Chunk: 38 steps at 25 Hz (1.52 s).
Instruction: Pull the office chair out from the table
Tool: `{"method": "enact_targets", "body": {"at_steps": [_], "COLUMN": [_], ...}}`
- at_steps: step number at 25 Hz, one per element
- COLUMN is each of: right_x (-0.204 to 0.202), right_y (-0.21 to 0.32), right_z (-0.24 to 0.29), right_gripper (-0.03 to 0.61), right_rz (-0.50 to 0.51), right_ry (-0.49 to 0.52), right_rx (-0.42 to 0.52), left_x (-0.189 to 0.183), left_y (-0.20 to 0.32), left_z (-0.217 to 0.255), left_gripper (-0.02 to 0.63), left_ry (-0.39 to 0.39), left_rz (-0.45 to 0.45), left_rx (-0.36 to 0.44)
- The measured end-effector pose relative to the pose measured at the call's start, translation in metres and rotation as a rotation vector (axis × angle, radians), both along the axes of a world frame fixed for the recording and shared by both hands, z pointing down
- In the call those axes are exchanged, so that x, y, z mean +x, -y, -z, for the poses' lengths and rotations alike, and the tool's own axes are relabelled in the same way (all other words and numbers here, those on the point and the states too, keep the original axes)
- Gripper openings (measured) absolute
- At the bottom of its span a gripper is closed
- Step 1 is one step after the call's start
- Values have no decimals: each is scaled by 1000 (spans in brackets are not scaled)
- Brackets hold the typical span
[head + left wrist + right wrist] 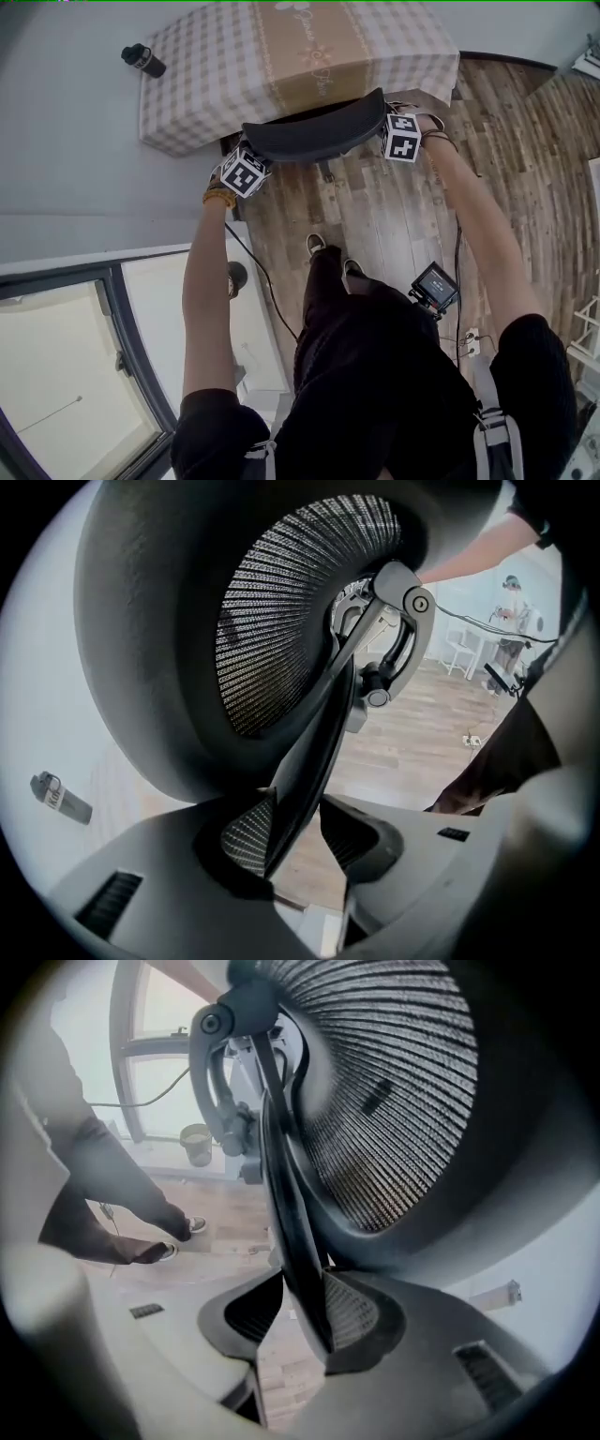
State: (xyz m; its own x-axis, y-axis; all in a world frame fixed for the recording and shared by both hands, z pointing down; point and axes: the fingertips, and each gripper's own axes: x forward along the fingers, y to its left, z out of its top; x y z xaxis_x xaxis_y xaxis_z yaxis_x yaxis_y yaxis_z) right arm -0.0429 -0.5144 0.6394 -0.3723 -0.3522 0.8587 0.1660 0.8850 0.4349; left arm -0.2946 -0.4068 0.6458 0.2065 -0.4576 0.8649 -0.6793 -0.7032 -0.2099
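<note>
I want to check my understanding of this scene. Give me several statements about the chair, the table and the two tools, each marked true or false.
1. The rim of the chair backrest stands between the jaws of the left tool. True.
2. The right tool hangs free, away from the chair. False: it straddles the backrest's other end.
3. A checked cloth covers the table. True.
4. The dark bottle stands in the middle of the cloth. False: it lies off the cloth, past its left corner.
5. The floor is carpeted. False: it is wooden planks.
</note>
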Motion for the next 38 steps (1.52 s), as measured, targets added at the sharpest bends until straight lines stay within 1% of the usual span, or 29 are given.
{"method": "enact_targets", "body": {"at_steps": [3, 6, 15, 19, 23, 33, 38], "right_x": [4, 7, 5, 9, 11, 21, 31], "right_y": [-7, -17, -55, -75, -101, -159, -190], "right_z": [0, 0, 1, 3, 3, 3, 1], "right_gripper": [129, 130, 132, 132, 132, 133, 137], "right_rz": [4, -12, -12, -24, -33, -50, -54], "right_ry": [-4, -2, -4, 5, 16, 16, 27], "right_rx": [1, 9, 23, -6, -34, -34, -42], "left_x": [3, 7, 4, 9, 12, 22, 34], "left_y": [-9, -21, -58, -74, -95, -154, -185], "left_z": [2, 1, -2, -1, -1, 0, 1], "left_gripper": [156, 156, 158, 161, 161, 161, 161], "left_ry": [6, -1, 4, 10, 12, 15, 13], "left_rz": [6, 6, 27, 41, 30, 32, 29], "left_rx": [-20, -13, 0, -11, -7, -9, -5]}}
